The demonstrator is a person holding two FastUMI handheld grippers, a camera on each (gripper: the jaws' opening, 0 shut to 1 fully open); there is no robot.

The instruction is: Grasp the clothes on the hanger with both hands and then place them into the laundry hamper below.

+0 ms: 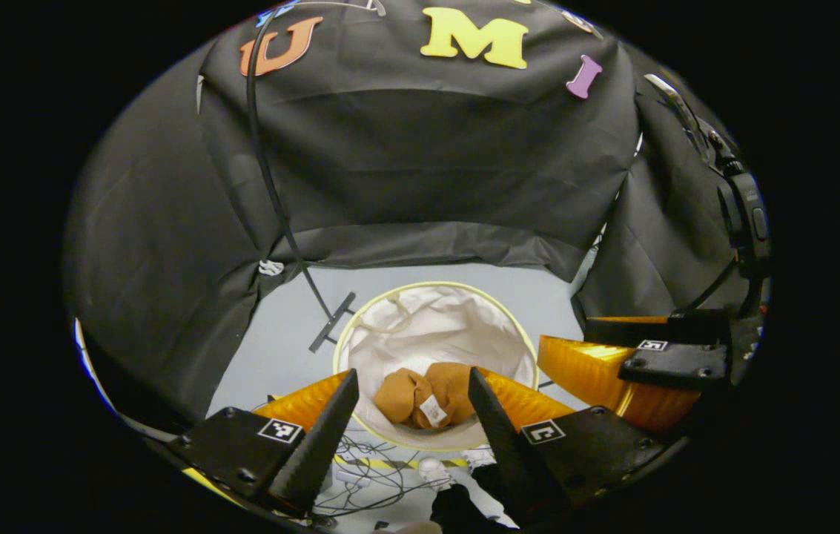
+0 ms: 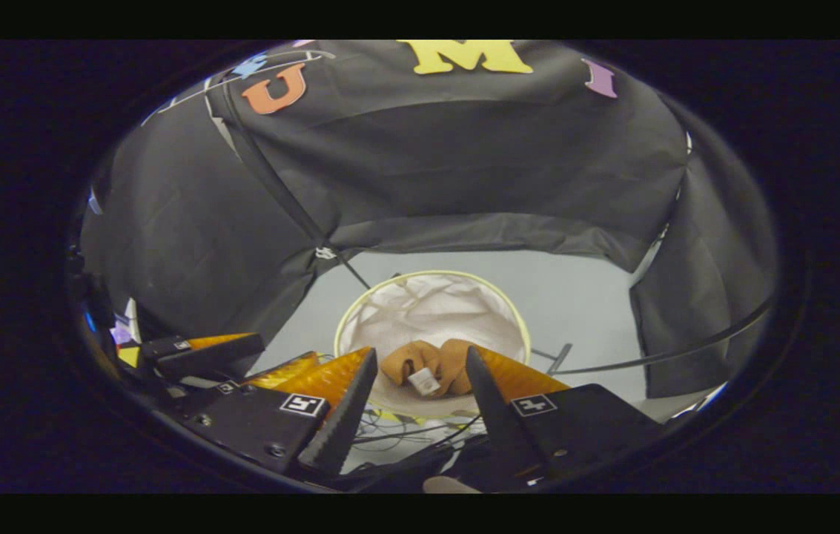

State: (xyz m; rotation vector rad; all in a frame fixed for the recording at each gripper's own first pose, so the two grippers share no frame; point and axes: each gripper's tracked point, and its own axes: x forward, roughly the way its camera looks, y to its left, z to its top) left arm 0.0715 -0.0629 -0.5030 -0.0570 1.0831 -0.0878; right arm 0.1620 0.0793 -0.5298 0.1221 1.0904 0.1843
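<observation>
Nearest the lens in the left gripper view, the left gripper [image 1: 412, 415] has its two fingers spread wide apart with nothing between them; each finger mount carries a small square black-and-white marker tag, a coded pattern with no legible writing. Seen through the gap between the fingers, farther off and lower, the brown clothes [image 1: 423, 397] lie bunched in a lump at the near side of the laundry hamper [image 1: 497, 315], a round one with a pale rim and a white fabric liner standing on the light grey floor [image 1: 279, 326]. A small white label [image 1: 434, 409] sits on the clothes; any print on it is too small to read. The right gripper [image 2: 420, 393] in the right gripper view is likewise held apart and empty, its mounts bearing the same kind of marker tags, with the clothes and their label framed between its fingers, not touched by them. In the left gripper view the right gripper's body appears just to the right of the hamper. Loose thin cables [image 1: 375, 475] lie on the floor at the hamper's near edge.
</observation>
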